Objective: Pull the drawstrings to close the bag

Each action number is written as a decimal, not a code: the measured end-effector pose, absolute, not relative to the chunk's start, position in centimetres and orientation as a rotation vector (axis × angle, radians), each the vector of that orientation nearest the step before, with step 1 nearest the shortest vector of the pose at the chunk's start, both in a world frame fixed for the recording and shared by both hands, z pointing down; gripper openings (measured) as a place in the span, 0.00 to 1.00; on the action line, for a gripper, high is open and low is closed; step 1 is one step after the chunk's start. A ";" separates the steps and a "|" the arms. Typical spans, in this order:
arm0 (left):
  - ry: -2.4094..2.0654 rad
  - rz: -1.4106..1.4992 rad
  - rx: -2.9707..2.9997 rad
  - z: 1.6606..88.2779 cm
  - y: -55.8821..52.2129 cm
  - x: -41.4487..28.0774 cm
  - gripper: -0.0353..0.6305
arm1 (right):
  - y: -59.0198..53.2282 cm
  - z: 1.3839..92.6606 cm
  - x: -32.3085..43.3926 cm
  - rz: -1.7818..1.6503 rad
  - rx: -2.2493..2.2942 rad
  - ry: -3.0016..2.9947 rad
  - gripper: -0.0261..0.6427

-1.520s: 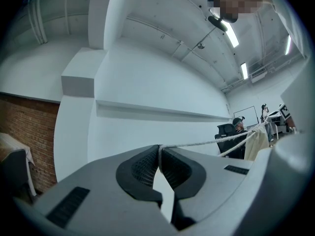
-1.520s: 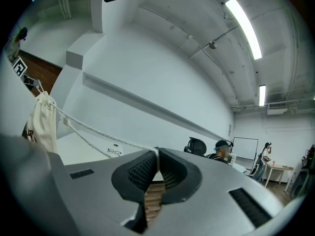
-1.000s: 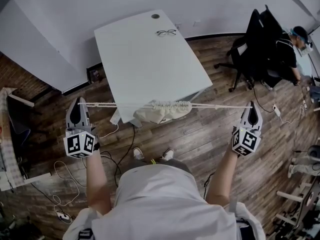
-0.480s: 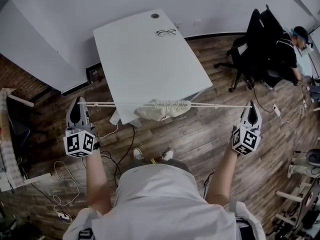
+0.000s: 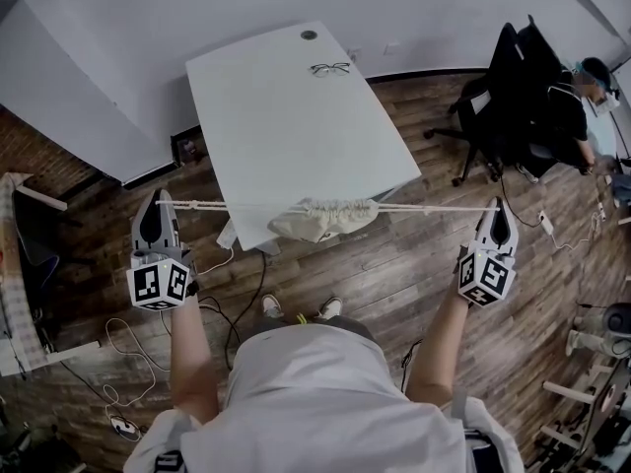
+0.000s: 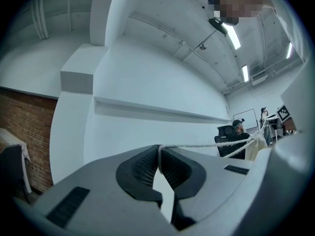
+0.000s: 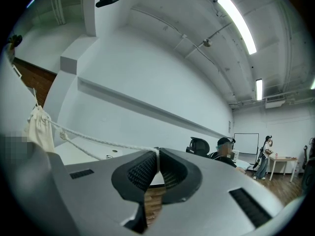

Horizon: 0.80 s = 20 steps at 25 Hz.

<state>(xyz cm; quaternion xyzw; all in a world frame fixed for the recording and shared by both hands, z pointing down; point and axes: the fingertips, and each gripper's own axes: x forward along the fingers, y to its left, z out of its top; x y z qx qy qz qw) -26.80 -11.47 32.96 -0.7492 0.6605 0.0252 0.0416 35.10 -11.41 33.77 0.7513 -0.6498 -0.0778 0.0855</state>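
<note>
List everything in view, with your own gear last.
bag: one, cream, mouth gathered, at the table's near edge between the grippers
drawstrings: two, cream, stretched straight from the bag out to each side
table: one, white, centre
glasses: one pair, dark frame, far end of the table
office chair: at least one, black, right
seated person: one, dark top, far right
cables: several, dark, on the wood floor
left gripper: grey, shut on a drawstring
right gripper: grey, shut on the other
</note>
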 end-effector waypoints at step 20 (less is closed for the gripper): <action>1.954 0.148 -2.406 33.2 -12.8 -23.9 0.08 | -14.2 32.2 31.6 -0.225 2.218 -2.068 0.09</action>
